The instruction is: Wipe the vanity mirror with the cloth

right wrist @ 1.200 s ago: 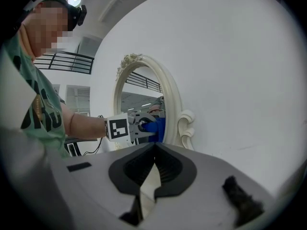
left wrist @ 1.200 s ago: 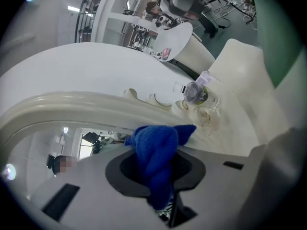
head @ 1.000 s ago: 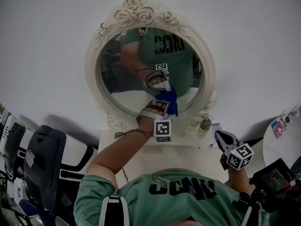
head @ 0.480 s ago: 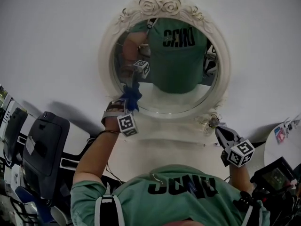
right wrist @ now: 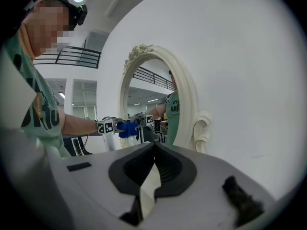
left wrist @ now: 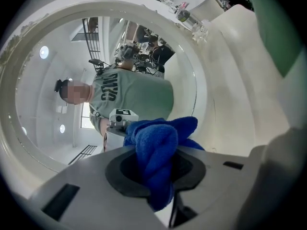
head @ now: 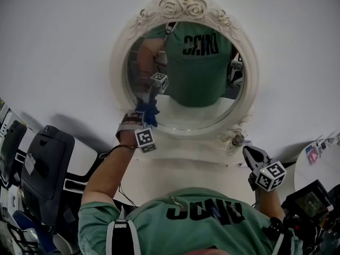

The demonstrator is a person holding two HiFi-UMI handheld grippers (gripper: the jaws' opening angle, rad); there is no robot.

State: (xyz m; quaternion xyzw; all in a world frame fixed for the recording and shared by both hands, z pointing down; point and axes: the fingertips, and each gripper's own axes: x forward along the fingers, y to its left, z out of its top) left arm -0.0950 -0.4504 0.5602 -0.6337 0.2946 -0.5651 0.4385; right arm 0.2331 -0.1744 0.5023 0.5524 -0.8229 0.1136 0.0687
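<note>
Head view: our left gripper (head: 145,122) has swept the bunched blue terry cloth (head: 148,112) from lower centre to lower left of the oval white-framed vanity mirror (head: 191,116), so wiping seems underway. Left gripper view: jaws pinch the cloth, its long axis upright in frame, tip at the glass. Right gripper view: our right gripper (right wrist: 154,150) is pressed together, empty.
</note>
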